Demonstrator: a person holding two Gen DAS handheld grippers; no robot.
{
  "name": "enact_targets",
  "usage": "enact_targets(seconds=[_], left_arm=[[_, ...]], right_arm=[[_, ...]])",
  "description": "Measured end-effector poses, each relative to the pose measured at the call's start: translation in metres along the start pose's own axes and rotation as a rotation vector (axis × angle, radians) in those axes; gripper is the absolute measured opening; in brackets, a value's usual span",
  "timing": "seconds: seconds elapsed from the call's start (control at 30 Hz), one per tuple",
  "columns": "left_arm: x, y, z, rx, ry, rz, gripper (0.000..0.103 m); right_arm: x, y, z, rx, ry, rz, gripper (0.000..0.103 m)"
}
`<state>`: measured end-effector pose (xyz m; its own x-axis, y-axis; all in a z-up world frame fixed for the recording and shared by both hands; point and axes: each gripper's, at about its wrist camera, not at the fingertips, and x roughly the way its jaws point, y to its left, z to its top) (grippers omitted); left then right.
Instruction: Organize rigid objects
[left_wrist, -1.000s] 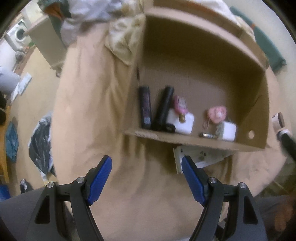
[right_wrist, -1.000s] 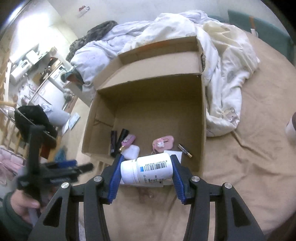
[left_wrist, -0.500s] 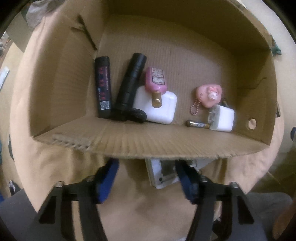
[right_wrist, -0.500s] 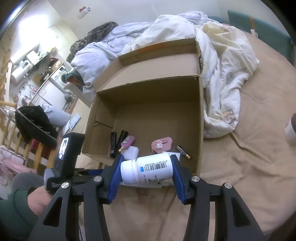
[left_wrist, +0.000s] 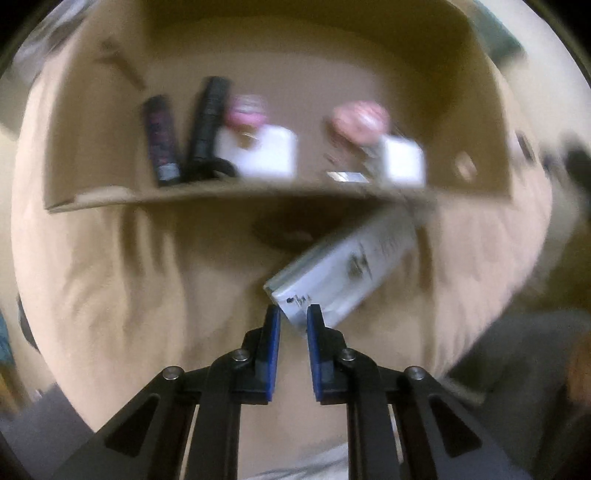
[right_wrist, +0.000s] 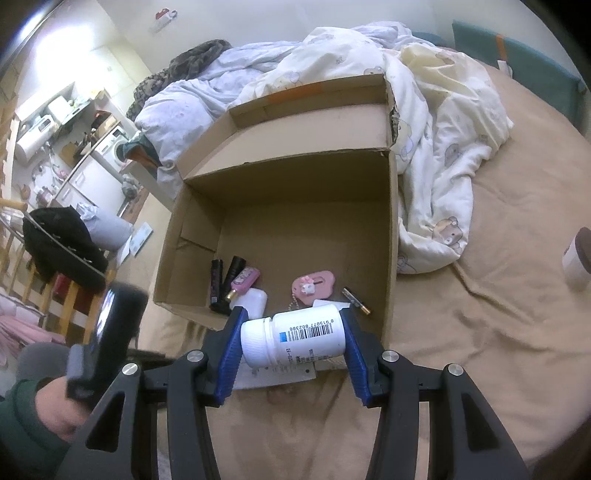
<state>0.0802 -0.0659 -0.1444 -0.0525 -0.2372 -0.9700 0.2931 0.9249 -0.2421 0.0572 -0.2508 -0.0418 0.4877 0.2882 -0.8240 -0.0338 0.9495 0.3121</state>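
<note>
An open cardboard box (right_wrist: 391, 240) lies on the tan bedsheet. Along its near wall (left_wrist: 221, 195) sit two black tubes (left_wrist: 162, 144), a pink bottle, a white case (right_wrist: 255, 299), a pink keychain (right_wrist: 314, 284), a white charger (left_wrist: 402, 162) and a battery (right_wrist: 354, 301). My left gripper (left_wrist: 293, 317) points down in front of the box, its blue pads pinched on the corner of a flat white package (left_wrist: 343, 266), which lies slanted on the sheet; this view is blurred. My right gripper (right_wrist: 293, 314) is shut on a white pill bottle (right_wrist: 306, 339), held sideways over the box's near wall.
A rumpled white duvet (right_wrist: 436, 155) lies behind and right of the box. A small cup (right_wrist: 578, 258) stands on the sheet at the far right. A hand in a green sleeve (right_wrist: 44, 410) holds the left tool. Chairs and a black jacket (right_wrist: 59, 236) stand off the bed's left side.
My left gripper has dropped toward the sheet in front of the box and closed from wide open onto the flat white package, which now lies slanted. The right gripper and bottle have not moved.
</note>
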Motion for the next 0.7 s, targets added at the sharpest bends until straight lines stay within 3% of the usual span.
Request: enact_targets(seconds=[0.1,0.17,0.27,0.43,0.7], left_arm=[[0.0,-0.029,-0.014,0.127,0.017,0.012,0.018],[0.0,-0.04,-0.015,0.177,-0.012,0.081,0.024],[-0.006,-0.048,-0.008,0.223,-0.08,0.233,0.068],[-0.014,-0.06,0.003,0.266,-0.135,0.259,0.07],[0.023,-0.102,0.018,0.419,-0.061,0.248,0.07]], right_arm=[[0.001,-0.003,-0.002,0.003,0.009,-0.018,0.052],[0.001,-0.004,-0.003,0.006,0.012,-0.026,0.052],[0.001,-0.005,-0.004,0.004,0.014,-0.04,0.052],[0.002,-0.006,-0.004,0.005,0.021,-0.044,0.052],[0.003,-0.007,-0.007,0.0,0.031,-0.054,0.052]])
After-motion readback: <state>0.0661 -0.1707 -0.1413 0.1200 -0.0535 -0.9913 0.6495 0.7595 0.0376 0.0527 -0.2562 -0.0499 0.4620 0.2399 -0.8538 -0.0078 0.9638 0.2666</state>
